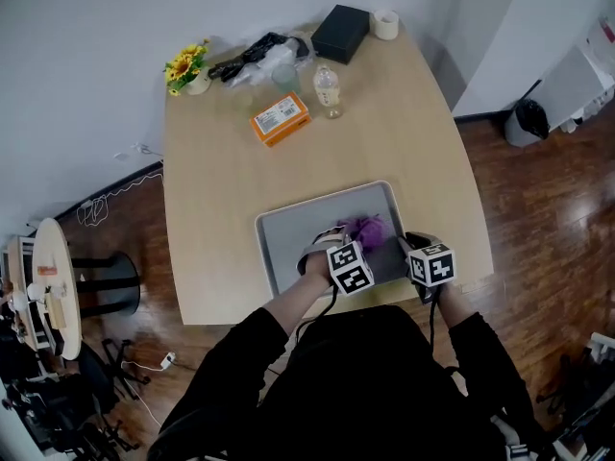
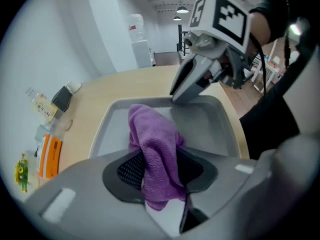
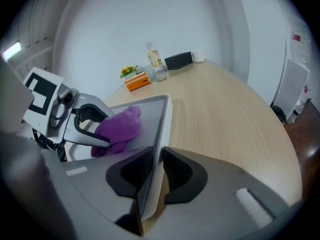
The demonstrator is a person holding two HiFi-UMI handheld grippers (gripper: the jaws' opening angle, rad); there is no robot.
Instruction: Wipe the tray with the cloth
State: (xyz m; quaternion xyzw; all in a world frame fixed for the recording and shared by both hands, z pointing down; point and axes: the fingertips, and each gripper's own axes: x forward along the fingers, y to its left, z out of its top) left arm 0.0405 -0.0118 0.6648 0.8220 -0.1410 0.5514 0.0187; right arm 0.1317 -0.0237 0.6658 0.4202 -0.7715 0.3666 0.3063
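Observation:
A grey tray [image 1: 288, 227] lies on the wooden table near its front edge. My left gripper [image 2: 160, 171] is shut on a purple cloth [image 2: 156, 146], which bunches on the tray's right half and shows as a purple cloth [image 1: 363, 229] in the head view. My left gripper [image 1: 338, 250] stands over the tray's middle. My right gripper [image 3: 156, 176] is shut on the tray's right rim [image 3: 165, 119] near the front corner; it is the right gripper [image 1: 419, 257] in the head view. The cloth [image 3: 116, 129] rests just left of that rim.
At the table's far side stand an orange box [image 1: 280, 119], a small bottle [image 1: 329, 91], a black box [image 1: 340, 33], a roll of tape [image 1: 384, 24], a flower pot [image 1: 190, 69] and black cables [image 1: 245, 58]. A bin [image 1: 527, 121] stands on the floor at right.

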